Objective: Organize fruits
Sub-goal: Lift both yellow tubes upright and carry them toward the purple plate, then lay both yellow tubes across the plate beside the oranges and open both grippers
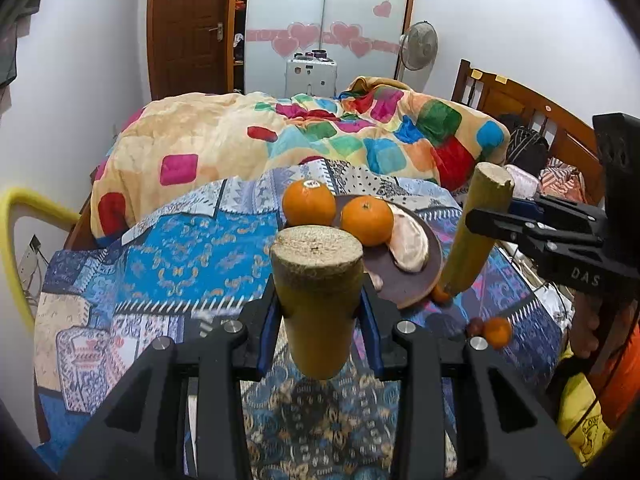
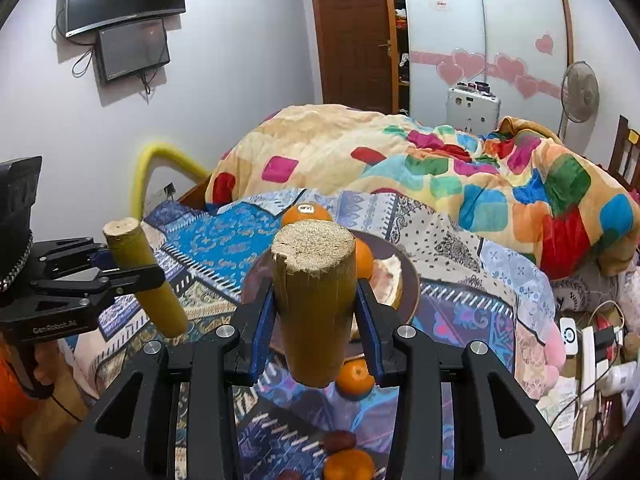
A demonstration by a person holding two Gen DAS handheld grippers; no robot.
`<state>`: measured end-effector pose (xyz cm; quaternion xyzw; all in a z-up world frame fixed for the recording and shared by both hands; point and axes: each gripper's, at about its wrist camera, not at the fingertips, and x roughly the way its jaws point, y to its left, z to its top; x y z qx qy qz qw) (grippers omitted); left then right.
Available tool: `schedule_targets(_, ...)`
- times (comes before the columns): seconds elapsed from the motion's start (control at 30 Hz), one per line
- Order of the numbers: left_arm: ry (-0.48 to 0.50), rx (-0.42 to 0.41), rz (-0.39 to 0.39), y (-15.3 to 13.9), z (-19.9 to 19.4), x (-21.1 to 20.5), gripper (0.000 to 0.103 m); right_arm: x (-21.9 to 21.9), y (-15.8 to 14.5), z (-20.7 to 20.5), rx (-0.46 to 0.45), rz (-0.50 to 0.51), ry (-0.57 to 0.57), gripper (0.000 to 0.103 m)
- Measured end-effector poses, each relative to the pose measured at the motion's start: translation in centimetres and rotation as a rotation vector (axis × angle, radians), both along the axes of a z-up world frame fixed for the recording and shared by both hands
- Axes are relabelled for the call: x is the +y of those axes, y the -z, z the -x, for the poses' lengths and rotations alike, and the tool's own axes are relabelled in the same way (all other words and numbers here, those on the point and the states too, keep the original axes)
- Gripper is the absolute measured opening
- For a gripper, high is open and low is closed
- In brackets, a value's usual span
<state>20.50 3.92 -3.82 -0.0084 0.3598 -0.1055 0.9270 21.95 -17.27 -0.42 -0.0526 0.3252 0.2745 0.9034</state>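
Wooden pegs (image 1: 318,296) (image 2: 314,300) upright, one clamped in each gripper's jaws, left (image 1: 320,312) and right (image 2: 316,320).

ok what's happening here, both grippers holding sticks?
Yes. A person holds two grippers over a bed. The left gripper is shut on a yellowish stalk piece, and the right gripper is shut on another stalk. Ahead, a brown plate holds two oranges and peel. Smaller fruits lie loose on the cover beside the plate.
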Motion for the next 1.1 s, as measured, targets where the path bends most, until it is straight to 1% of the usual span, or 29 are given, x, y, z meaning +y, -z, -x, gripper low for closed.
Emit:
schedule_targets(0.17,-0.005,0.003,-0.006,0.4,-2.5,-0.5,0.036,0.5,0.6,-1.2,-0.009,0.011,0.006,0.035)
schedule_targets(0.43,-0.004,0.018,-0.007,1.6,-6.0,-1.2,0.036,1.5,2.6,-3.4,0.026,0.034,0.0,0.035)
schedule_targets(0.53,-0.001,0.032,-0.019,2.3,-7.3,-1.7,0.036,1.8,3.2,-4.1,0.045,0.04,-0.011,0.036)
schedule_targets(0.63,-0.002,0.044,-0.028,3.2,-8.4,-2.2,0.036,2.1,3.3,-4.5,0.043,0.042,-0.016,0.036)
schedule_targets(0.73,-0.005,0.057,-0.011,3.4,-9.3,-2.3,0.036,2.7,3.7,-4.7,0.035,0.055,-0.021,0.036)
schedule_targets(0.8,0.003,0.058,-0.018,3.6,-9.8,-2.5,0.036,3.0,3.8,-4.9,0.036,0.06,-0.023,0.036)
schedule_targets(0.93,0.017,0.062,-0.024,3.9,-10.3,-2.9,0.036,2.9,4.9,-5.7,0.074,0.068,-0.009,0.039)
schedule_targets(1.03,0.027,0.063,-0.025,4.0,-10.4,-3.0,0.036,2.0,5.4,-6.3,0.11,0.039,0.007,0.041)
schedule_targets(1.1,0.038,0.08,-0.012,4.3,-10.7,-3.2,0.036,1.5,5.7,-6.7,0.137,0.019,0.004,0.043)
